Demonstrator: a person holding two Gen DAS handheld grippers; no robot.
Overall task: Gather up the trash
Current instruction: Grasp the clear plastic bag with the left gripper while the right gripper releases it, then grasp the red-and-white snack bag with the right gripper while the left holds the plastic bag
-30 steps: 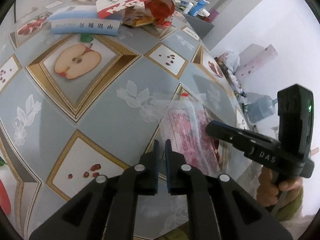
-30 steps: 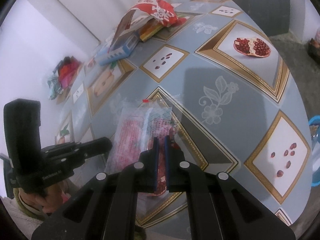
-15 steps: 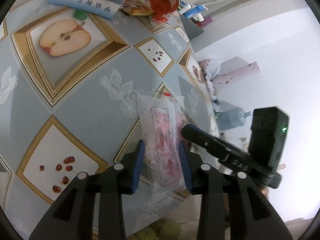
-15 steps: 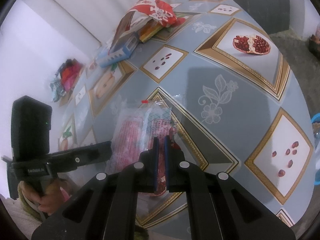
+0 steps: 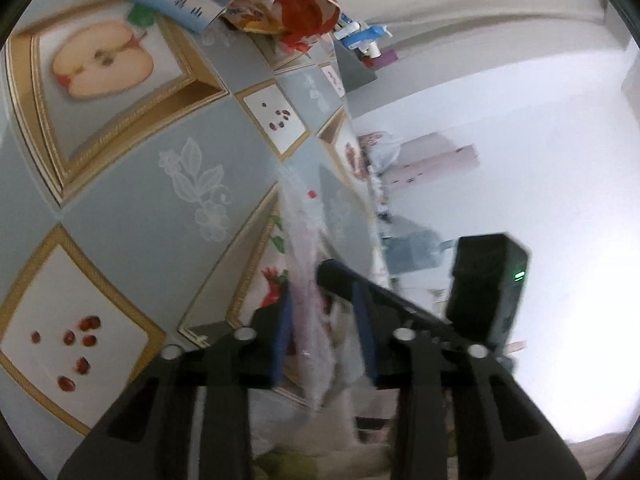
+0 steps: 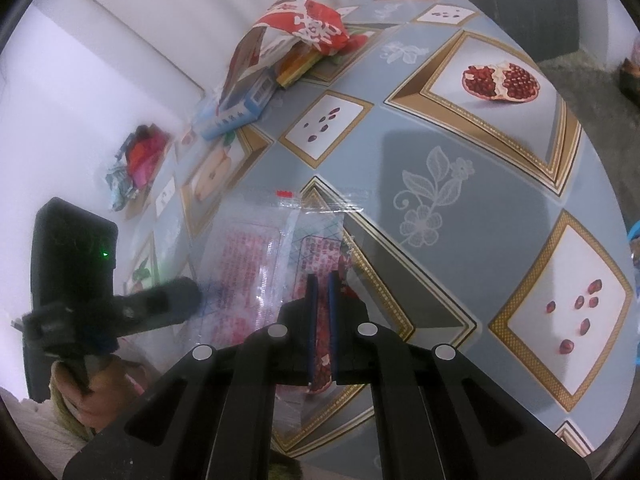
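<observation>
Two hand-held grippers: left (image 5: 324,336), right (image 6: 321,320); one clear plastic wrapper (image 6: 256,264) near; one red-and-white bag (image 6: 304,24), one blue box (image 6: 236,112) far on one desk (image 6: 460,208).

White walls (image 6: 100,92); fruit-print tablecloth (image 6: 460,208); grey cabinet (image 6: 520,4) beyond.

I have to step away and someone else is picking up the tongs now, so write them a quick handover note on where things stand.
Right tongs: shut on the wrapper, pinching its near edge at the front of the table.
Left tongs: open, fingers either side of the same wrapper, not yet closed.
Wrapper: clear plastic with red print, partly lifted off the table.
Bag: red and white, at the far end of the table with a blue box beside it.
Done: wrapper gripped by one side.
Left: close the left tongs if needed, lift the wrapper away, then gather whatever else is trash.
</observation>
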